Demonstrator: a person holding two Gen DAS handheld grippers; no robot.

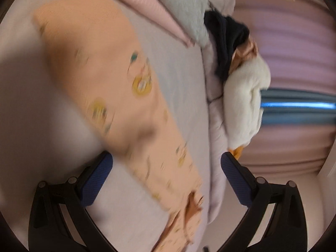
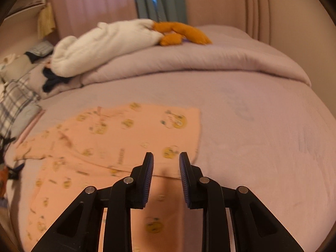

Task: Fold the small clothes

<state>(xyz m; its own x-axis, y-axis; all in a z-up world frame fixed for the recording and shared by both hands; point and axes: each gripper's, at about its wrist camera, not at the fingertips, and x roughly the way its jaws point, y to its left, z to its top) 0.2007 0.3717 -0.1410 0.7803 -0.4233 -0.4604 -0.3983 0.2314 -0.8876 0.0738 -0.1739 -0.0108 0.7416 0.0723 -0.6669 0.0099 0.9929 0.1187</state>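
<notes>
A small peach garment with yellow cartoon prints lies flat on the pale lilac bed sheet, partly folded over itself. In the left wrist view it runs diagonally from upper left to the bottom middle, blurred. My left gripper is open wide above the garment's lower part and holds nothing. My right gripper is open, with a narrow gap, hovering over the garment's near right edge, empty.
A folded lilac duvet lies across the far side of the bed. On it rest a white and orange plush toy and dark clothing. Pillows and plaid fabric sit at the bed's head. Curtains hang behind.
</notes>
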